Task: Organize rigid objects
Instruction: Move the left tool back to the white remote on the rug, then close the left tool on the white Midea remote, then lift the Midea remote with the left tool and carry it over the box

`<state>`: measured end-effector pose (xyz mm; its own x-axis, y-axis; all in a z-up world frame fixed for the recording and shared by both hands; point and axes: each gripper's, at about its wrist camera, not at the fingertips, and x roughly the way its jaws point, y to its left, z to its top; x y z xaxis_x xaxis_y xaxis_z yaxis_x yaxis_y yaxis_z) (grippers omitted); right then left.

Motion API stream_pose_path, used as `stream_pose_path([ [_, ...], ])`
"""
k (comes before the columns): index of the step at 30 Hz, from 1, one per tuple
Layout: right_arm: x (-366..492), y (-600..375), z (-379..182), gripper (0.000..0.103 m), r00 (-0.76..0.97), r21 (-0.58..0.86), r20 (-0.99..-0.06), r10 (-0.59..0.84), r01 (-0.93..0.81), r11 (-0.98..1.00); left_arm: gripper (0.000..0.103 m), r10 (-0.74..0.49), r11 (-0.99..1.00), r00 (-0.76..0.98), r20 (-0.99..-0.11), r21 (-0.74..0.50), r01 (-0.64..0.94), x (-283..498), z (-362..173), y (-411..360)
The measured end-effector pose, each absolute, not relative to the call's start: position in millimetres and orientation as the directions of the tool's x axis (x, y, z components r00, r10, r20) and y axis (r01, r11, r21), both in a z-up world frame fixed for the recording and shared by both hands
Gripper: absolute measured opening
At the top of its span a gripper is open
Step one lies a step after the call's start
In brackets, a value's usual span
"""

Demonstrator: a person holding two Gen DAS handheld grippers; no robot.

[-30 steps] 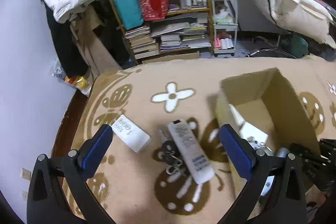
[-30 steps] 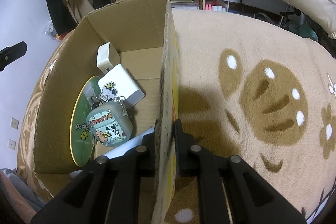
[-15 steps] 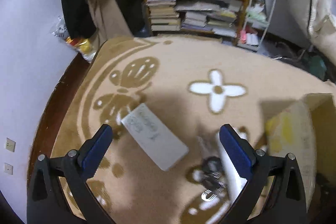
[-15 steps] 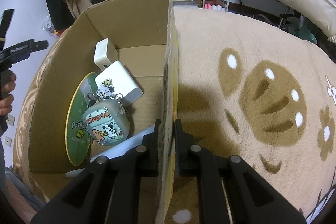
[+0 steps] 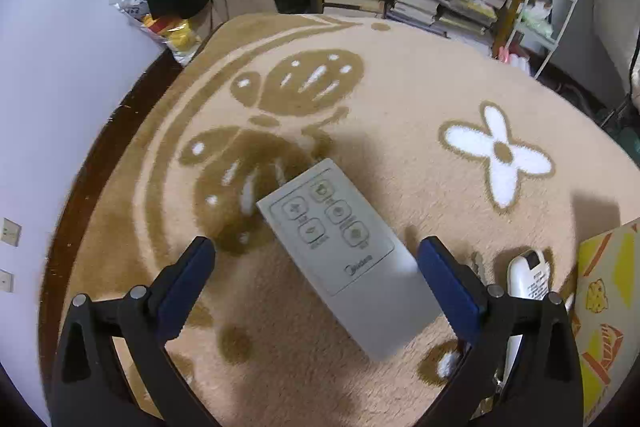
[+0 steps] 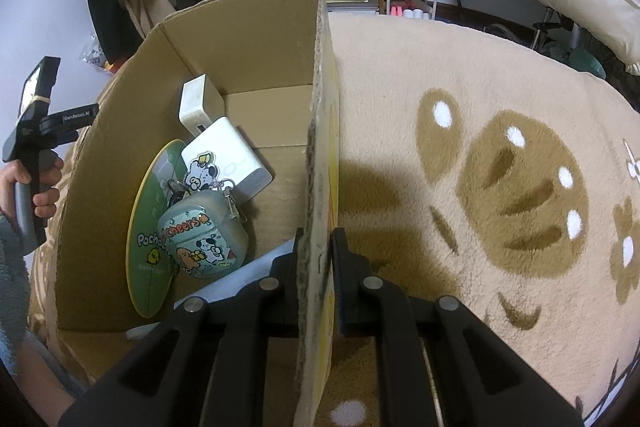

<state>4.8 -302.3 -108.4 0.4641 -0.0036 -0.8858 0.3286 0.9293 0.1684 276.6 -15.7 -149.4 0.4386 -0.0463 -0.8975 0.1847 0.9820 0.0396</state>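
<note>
The grey remote control (image 5: 344, 255) lies flat on the beige carpet (image 5: 400, 99), placed diagonally between the two blue pads of the left gripper (image 5: 316, 275), which is wide open and does not touch it. Just to its right lies a white remote (image 5: 530, 275), beside the cardboard box (image 6: 248, 39). The right gripper (image 6: 316, 259) is closed on the box's right wall. Inside the box are a white charger (image 6: 230, 159), a green disc (image 6: 150, 227) and an earphone case (image 6: 202, 239).

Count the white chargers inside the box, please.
2. One small charger leans on the box's left wall; a bigger one lies beside it, under the keychain. Others may hide below.
</note>
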Motion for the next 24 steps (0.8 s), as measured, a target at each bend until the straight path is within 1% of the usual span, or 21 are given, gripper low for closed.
stream_pose_path([
  [6,4.7,-302.3,-108.4,0.011,0.464,0.168,-0.886,-0.004,0.328,0.929,0.095,-0.059,0.982,0.411,-0.91,0.02,0.185,279.5,-161.5,-20.0],
  [11,4.5,-302.6,-108.0,0.011,0.465,0.17,-0.886,-0.003,0.33,0.928,0.095,-0.045,0.986,0.407,-0.912,0.025,0.166,279.0,-166.4,-18.3],
  [12,4.4,-302.7,-108.1,0.011,0.465,0.169,-0.885,-0.004,0.33,0.929,0.093,-0.049,0.986,0.406,-0.913,0.021,0.167,278.1,-166.5,-17.7],
  [13,4.4,-302.8,-108.2,0.011,0.465,0.169,-0.885,-0.004,0.33,0.929,0.09,-0.061,0.986,0.402,-0.914,0.009,0.169,277.4,-166.5,-17.2],
  [14,4.4,-302.8,-108.1,0.011,0.465,0.169,-0.886,-0.004,0.33,0.929,0.082,-0.078,0.985,0.394,-0.916,-0.01,0.171,277.1,-166.5,-16.4],
  [16,4.3,-303.0,-108.0,0.011,0.464,0.168,-0.886,-0.005,0.33,0.929,0.074,-0.086,0.986,0.39,-0.917,-0.021,0.167,275.3,-165.4,-15.0],
  [17,4.3,-303.2,-107.8,0.011,0.463,0.164,-0.886,-0.008,0.329,0.93,0.065,-0.085,0.985,0.399,-0.913,-0.017,0.17,273.5,-164.3,-14.6],
  [18,4.3,-302.8,-107.3,0.011,0.463,0.161,-0.886,-0.01,0.328,0.931,0.058,-0.07,0.985,0.41,-0.909,0.003,0.175,270.6,-163.2,-14.1],
  [19,4.4,-302.4,-107.0,0.011,0.462,0.156,-0.887,-0.013,0.327,0.932,0.056,-0.064,0.983,0.411,-0.909,0.014,0.183,269.6,-162.7,-14.5],
  [21,4.3,-302.3,-106.7,0.011,0.462,0.152,-0.887,-0.016,0.326,0.933,0.048,-0.059,0.979,0.413,-0.909,0.028,0.201,267.1,-159.4,-14.3],
  [24,5.7,-301.4,-106.8,0.011,0.459,0.145,-0.888,-0.022,0.326,0.934,0.046,-0.045,0.975,0.418,-0.907,0.051,0.216,261.7,-154.3,-14.7],
])
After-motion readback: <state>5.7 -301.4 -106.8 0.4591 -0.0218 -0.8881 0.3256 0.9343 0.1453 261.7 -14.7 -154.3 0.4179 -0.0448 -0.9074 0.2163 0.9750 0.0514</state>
